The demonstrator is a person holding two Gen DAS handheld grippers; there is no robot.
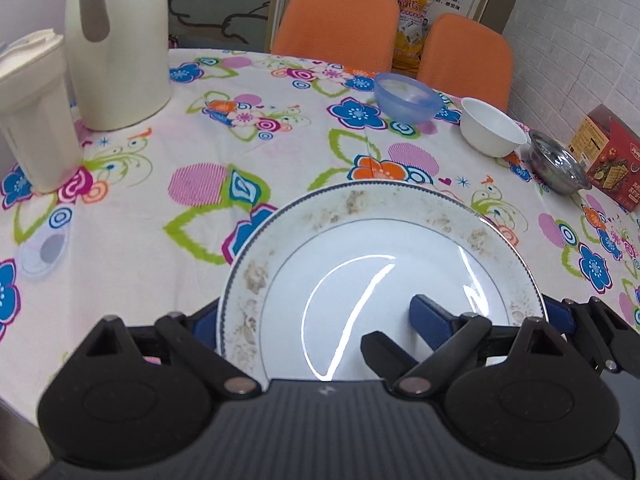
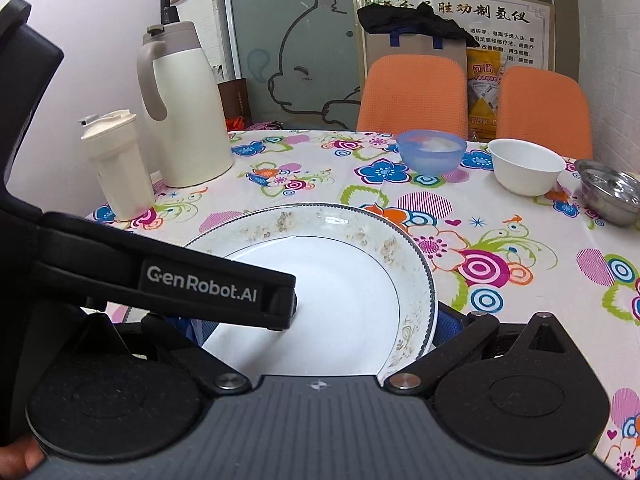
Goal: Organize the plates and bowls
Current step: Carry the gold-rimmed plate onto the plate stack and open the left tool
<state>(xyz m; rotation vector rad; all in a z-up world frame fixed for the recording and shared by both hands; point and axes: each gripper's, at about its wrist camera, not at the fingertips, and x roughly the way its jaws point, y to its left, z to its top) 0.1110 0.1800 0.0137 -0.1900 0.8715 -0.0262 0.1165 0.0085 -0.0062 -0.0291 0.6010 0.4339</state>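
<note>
A white plate [image 1: 384,256] with a grey patterned rim fills the near middle of both views; in the right wrist view the plate [image 2: 340,272] sits just ahead. My left gripper [image 1: 316,312] is open: its right finger [image 1: 432,316] lies over the plate's well, while the rim partly hides its left finger. My right gripper [image 2: 318,320] is open too, both blue fingers half hidden by the plate. The left gripper's finger [image 2: 216,292] reaches across the plate. Further back stand a blue bowl [image 1: 408,98], a white bowl [image 1: 492,128] and a steel bowl [image 1: 560,168].
A cream jug [image 2: 184,112] and a lidded cream cup [image 2: 120,164] stand at the back left of the flowered tablecloth [image 2: 520,248]. A red box [image 1: 612,156] sits at the right edge. Two orange chairs [image 2: 412,92] stand behind the table.
</note>
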